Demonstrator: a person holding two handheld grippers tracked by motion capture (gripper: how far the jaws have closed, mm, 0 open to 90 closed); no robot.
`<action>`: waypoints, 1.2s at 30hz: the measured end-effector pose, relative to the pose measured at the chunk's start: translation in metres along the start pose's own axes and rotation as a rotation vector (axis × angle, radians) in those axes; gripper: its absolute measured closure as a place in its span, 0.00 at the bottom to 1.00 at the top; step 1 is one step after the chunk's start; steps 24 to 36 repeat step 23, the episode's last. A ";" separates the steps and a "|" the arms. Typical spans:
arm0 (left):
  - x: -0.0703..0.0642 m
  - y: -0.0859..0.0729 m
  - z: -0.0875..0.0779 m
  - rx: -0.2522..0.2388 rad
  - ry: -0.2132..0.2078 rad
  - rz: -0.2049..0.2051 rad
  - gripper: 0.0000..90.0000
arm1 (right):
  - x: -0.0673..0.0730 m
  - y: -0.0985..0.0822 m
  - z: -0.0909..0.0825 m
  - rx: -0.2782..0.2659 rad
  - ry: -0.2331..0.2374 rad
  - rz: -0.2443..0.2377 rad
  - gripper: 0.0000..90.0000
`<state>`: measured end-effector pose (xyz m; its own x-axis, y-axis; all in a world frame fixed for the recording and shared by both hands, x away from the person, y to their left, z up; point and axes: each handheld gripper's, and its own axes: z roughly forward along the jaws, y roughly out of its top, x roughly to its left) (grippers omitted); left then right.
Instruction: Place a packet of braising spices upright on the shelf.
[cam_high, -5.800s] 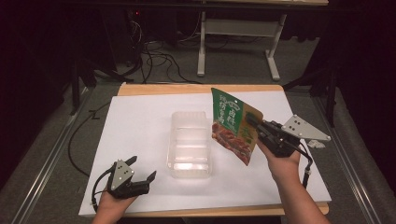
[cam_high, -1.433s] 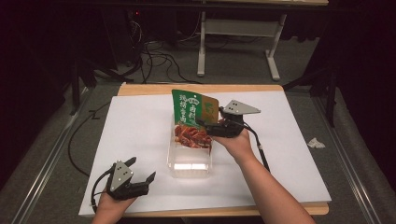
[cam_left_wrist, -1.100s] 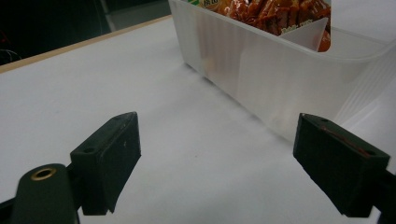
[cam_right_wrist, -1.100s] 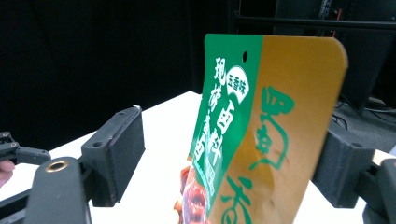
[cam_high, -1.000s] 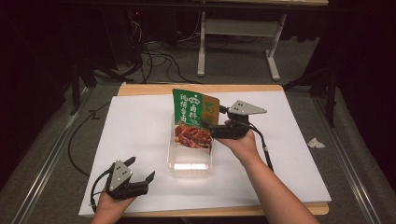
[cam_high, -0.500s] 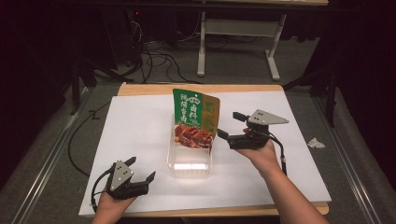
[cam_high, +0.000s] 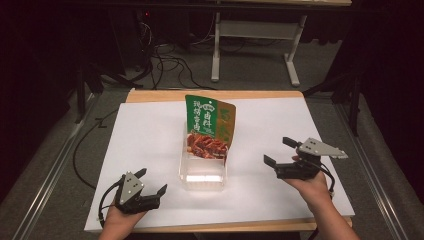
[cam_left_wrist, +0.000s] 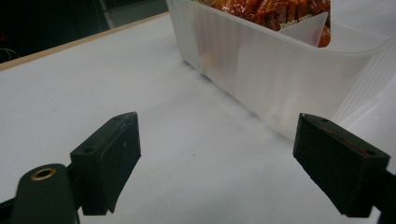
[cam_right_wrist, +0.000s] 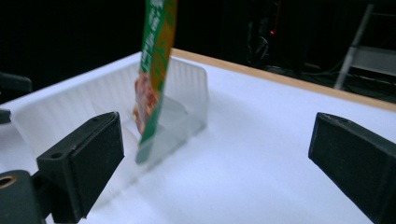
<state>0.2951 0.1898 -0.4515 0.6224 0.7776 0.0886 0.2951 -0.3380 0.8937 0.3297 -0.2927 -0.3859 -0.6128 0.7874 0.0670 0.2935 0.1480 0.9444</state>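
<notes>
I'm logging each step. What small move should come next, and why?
Probably bring the right gripper back to tip the pouch flat. It stands on end in the clear tub, sticking well above the rim, and both grippers are open and empty, the left gripper resting near the tub.

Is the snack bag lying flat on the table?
No, the snack bag stands upright inside the clear plastic tub, leaning at its far end.

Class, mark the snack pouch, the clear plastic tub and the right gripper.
snack pouch (cam_high: 207, 125), high view, middle of its green front.
clear plastic tub (cam_high: 202, 185), high view, near wall.
right gripper (cam_high: 279, 151), high view, midway between its open fingertips.
</notes>
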 end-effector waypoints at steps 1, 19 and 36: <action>0.000 0.000 0.000 0.000 -0.001 0.000 0.17 | -0.002 -0.005 -0.006 0.001 -0.007 0.000 0.04; -0.008 0.001 0.008 0.026 -0.014 0.018 0.17 | -0.018 -0.059 -0.039 0.001 -0.065 -0.016 0.07; -0.006 0.001 0.006 0.020 -0.009 0.012 0.17 | -0.018 -0.058 -0.040 -0.008 -0.071 -0.012 0.09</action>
